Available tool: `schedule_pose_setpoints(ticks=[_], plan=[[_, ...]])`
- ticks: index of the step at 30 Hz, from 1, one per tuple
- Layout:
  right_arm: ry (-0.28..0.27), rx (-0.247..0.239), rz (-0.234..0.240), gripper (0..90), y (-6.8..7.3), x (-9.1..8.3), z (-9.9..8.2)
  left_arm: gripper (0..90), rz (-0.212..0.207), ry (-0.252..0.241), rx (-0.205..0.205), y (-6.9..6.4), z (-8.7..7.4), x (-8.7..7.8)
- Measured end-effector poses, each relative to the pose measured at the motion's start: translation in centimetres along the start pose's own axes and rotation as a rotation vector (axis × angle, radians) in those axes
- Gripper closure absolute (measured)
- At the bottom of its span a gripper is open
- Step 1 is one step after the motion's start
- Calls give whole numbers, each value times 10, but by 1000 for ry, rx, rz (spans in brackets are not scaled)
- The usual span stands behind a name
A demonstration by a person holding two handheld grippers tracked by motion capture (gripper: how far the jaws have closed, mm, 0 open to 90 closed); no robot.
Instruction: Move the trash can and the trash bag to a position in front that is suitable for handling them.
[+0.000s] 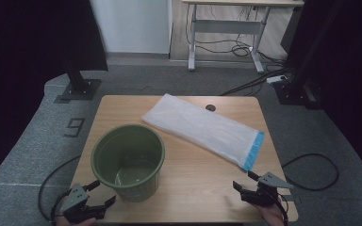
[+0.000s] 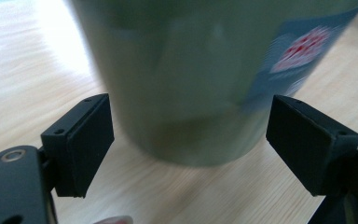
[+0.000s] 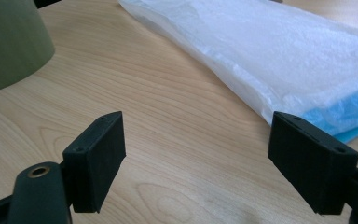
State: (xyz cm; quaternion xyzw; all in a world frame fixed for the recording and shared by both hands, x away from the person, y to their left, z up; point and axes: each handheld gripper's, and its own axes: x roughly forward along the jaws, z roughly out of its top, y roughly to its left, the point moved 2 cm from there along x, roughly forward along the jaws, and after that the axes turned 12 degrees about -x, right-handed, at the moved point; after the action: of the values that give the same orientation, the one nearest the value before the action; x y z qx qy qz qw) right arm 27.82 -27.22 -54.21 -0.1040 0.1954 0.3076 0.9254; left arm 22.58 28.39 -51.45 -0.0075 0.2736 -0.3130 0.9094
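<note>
A green plastic bin [image 1: 128, 160] stands upright and empty on the left half of the wooden table [image 1: 193, 169]. A flat white plastic bag [image 1: 202, 128] with a blue end lies diagonally across the middle and right. My left gripper [image 1: 100, 194] is open at the front left corner, just short of the bin's base; in the left gripper view the bin [image 2: 200, 79] rises close ahead of the spread jaws, with a blue and red label on its side. My right gripper [image 1: 246, 181] is open at the front right, near the bag's blue end [image 3: 345, 116], nothing between its jaws.
A small round hole [image 1: 210, 108] sits in the table near its far edge. Beyond the table are grey carpet, black stand bases [image 1: 78, 88], a white desk frame [image 1: 226, 28] and loose cables [image 1: 311, 172] on the floor.
</note>
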Motion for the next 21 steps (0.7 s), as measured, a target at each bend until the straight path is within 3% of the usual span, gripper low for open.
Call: schedule_pose_setpoints(ticks=[3, 5, 10, 15, 18, 21], plan=[[-4, -26, 7, 184, 4, -2, 3, 124, 13, 19, 32, -10, 6, 12], [-5, -34, 9, 185, 5, -2, 3, 147, 5, 17, 31, -11, 8, 15], [-18, -15, 45, 191, 7, 2, 6, 146, -42, 16, 21, -13, 18, 36], [-12, -35, 65, 193, 10, 9, 9, 151, -88, 15, 9, -15, 28, 56], [0, -42, 86, 193, 12, 16, 9, 156, -102, 34, 36, -20, 40, 76], [11, -52, 84, 192, 12, 20, 10, 155, -115, 34, 37, -25, 47, 91]])
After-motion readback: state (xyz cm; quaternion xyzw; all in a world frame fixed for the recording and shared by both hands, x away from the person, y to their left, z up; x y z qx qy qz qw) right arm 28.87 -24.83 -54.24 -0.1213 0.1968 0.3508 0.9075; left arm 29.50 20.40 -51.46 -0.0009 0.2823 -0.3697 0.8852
